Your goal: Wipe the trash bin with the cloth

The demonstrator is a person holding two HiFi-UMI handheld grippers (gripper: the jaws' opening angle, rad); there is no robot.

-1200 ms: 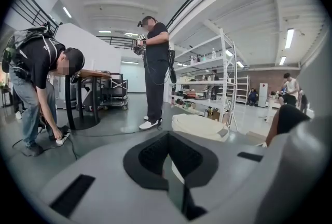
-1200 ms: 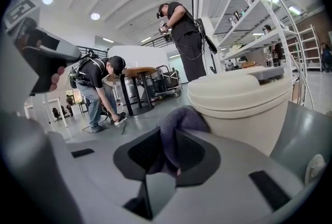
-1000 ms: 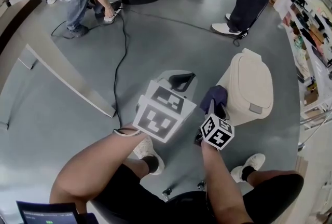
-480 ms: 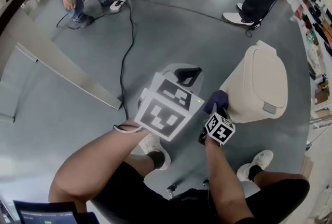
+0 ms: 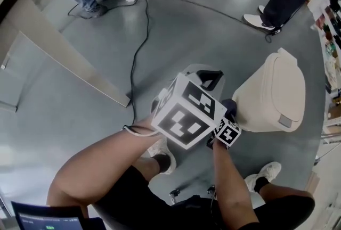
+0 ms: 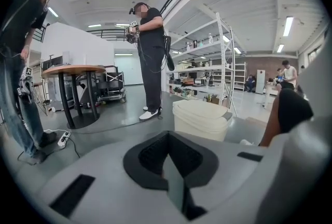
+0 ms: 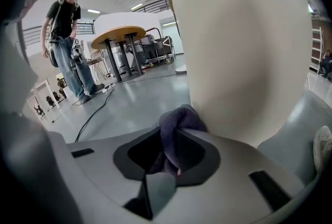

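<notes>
The right gripper (image 7: 174, 137) is clamped on a bunched purple cloth (image 7: 179, 120), which presses against the cream side of the bin (image 7: 238, 46). The bin stands upright with its lid down on the grey floor (image 5: 80, 21), just ahead of the person's right shoe (image 5: 268, 171). The left gripper (image 6: 167, 158) is held up beside the right one, its jaws closed together with nothing between them and pointing past the bin toward a person standing (image 6: 151, 52) further off, and a black cable (image 5: 136, 56) trails across the floor to the left.
</notes>
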